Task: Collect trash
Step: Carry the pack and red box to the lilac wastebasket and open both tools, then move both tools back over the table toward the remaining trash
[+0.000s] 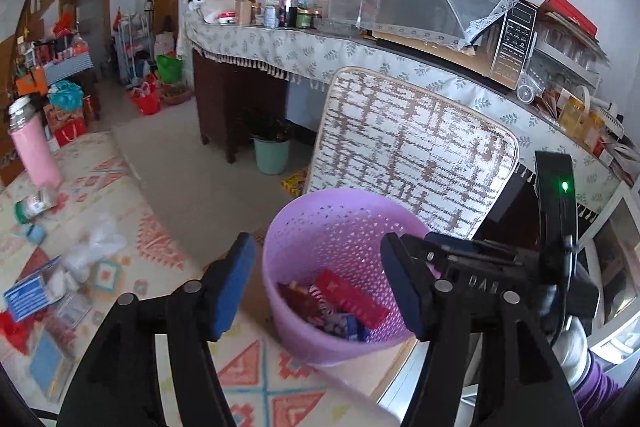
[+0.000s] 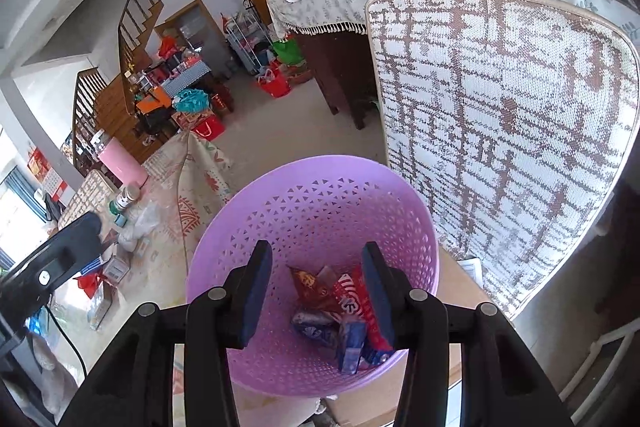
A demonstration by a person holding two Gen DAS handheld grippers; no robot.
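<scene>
A lilac perforated plastic basket [image 2: 316, 211] sits beside a woven chair back, already holding several crumpled snack wrappers [image 2: 340, 311], red and blue. Both tongs hang above it with nothing between their pads: the left tongs [image 1: 320, 287] gape wide, the right tongs [image 2: 316, 291] stand partly open. More litter, a clear plastic bag [image 1: 96, 243] and small cartons [image 1: 32, 291], remains on the patterned worktop cloth [image 1: 256, 375] to the left, so collecting seems only partly finished.

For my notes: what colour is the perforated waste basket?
Light purple basket, seen best in the right wrist view.
</scene>
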